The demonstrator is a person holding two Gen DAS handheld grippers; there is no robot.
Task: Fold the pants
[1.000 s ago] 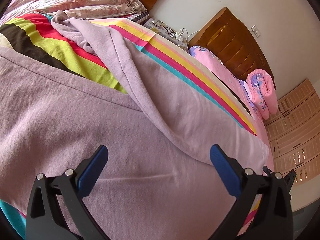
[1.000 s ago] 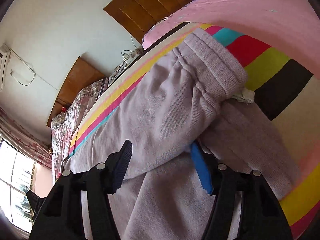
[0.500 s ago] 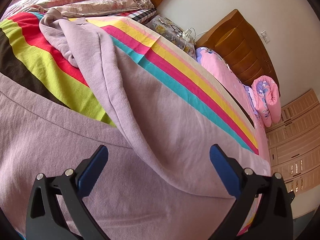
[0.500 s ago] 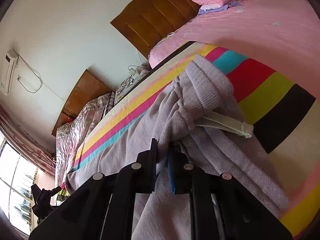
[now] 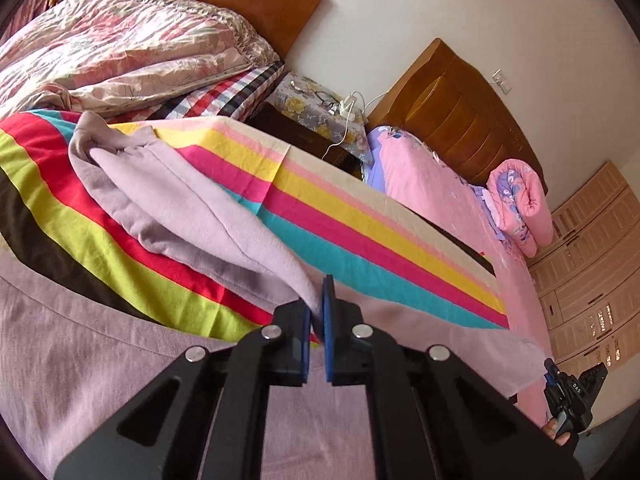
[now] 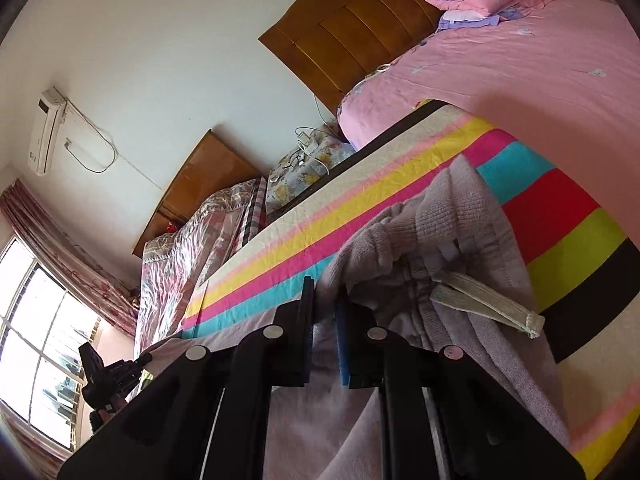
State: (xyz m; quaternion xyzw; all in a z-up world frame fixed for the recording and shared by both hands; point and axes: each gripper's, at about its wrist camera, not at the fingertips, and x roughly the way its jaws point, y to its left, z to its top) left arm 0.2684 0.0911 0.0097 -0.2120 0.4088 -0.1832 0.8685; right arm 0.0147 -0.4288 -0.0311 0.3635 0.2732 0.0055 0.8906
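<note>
Lifting: I have both ends of the lilac pants [image 5: 192, 216] pinched and coming up off the striped blanket [image 5: 360, 240].
Left gripper [image 5: 316, 312]: its jaws have just been closing; a second ago they stood wide over flat cloth, now they are clenched on a fold of the upper leg, which peels up from the stripes toward me.
Right gripper [image 6: 324, 312]: its jaws have just been closing as well, and they grasp bunched fabric just below the ribbed waistband [image 6: 460, 216]; the cream drawstring [image 6: 488, 304] dangles free beside it.
Pants, relative to the blanket: still mostly lying on it, one leg raised into a ridge across the red and green stripes, the lower leg spread flat nearest my left camera.
What changed: two open claws over a resting garment have become two grips with the cloth rising.
Meaning, as I judge it: the grasp step is done and the first fold can begin; the drawstring may snag or hang outside the fold.
</note>
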